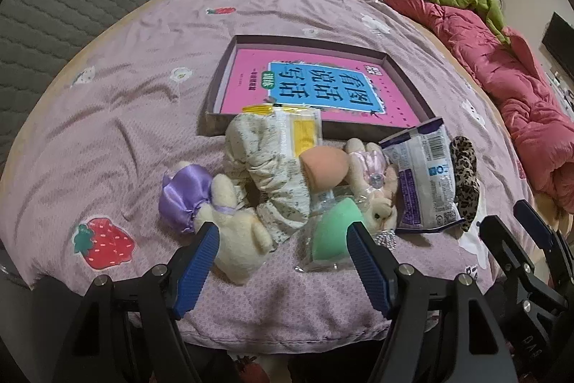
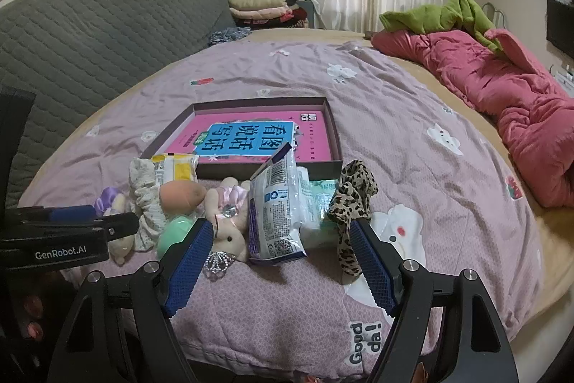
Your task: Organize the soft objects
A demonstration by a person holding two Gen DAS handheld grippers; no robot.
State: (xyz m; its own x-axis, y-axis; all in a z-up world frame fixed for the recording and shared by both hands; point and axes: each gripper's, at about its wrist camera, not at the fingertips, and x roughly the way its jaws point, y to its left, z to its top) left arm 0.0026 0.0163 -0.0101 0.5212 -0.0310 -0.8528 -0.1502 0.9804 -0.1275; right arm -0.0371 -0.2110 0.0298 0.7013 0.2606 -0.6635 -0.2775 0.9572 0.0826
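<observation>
Tongs in both our hands stand spread apart and grip nothing: the left tongs (image 1: 283, 248) hover low over the near edge of the bed (image 1: 125, 103), the right tongs (image 2: 278, 255) just beside them.

We see the soft things heaped together on the purple bedspread, right in front of a shallow box (image 1: 229, 70) that holds a pink book (image 1: 312, 85). At the left of the heap lies a plush rabbit in a purple satin dress (image 1: 215, 210), its body between the left tongs' fingers without being touched. Next to it a pale flowered scrunchie (image 1: 265, 167) curls around, with a yellow packet (image 1: 299, 128) resting on its far side against the box wall. An orange makeup sponge (image 1: 324, 166) sits on the scrunchie, and a green sponge in clear wrapping (image 1: 332, 232) lies nearer to us.

A second rabbit in a pink dress (image 2: 229, 221) lies in the middle with a small beaded crown (image 2: 219, 261) at its head. A white and purple wipes packet (image 2: 278, 207) leans beside it, and a leopard-print scrunchie (image 2: 349, 203) lies at the right end, close to the right tongs' outer finger.

A pink quilt (image 2: 502, 85) is bunched along the far right side of the bed.
</observation>
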